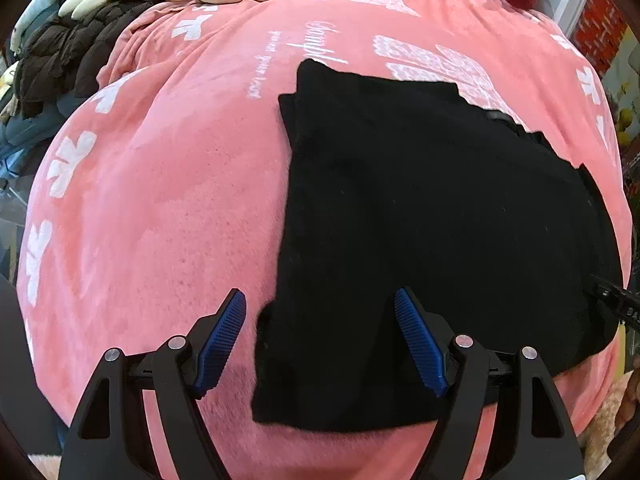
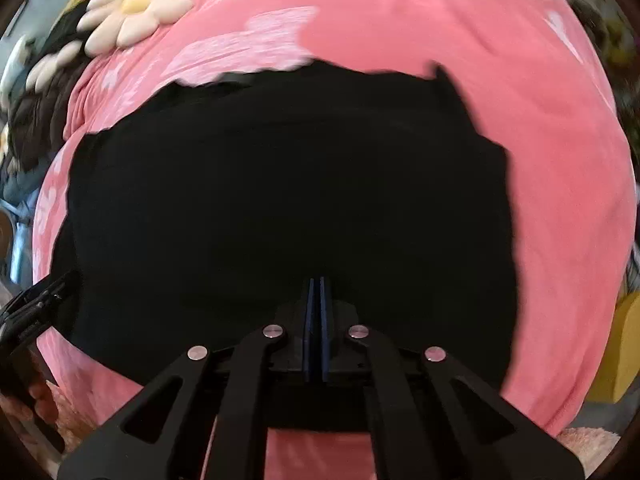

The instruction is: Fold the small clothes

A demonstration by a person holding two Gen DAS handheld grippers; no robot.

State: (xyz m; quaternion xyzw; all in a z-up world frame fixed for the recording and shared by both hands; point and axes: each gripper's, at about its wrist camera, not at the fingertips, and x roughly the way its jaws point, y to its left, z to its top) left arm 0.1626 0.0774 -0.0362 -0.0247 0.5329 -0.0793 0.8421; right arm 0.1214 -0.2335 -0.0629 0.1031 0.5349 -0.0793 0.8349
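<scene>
Black garment [image 1: 420, 220] lies on the pink blanket [image 1: 160, 200]; left gripper [image 1: 320, 340] fingers wide, should straddle its near-left corner; right gripper [image 2: 316, 328] fingers pressed together, empty.

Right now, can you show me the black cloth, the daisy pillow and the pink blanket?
Black cloth [image 1: 420, 220], left wrist view, its middle.
Daisy pillow [image 2: 136, 4], right wrist view, yellow centre.
Pink blanket [image 1: 180, 200], left wrist view, bare part.
</scene>
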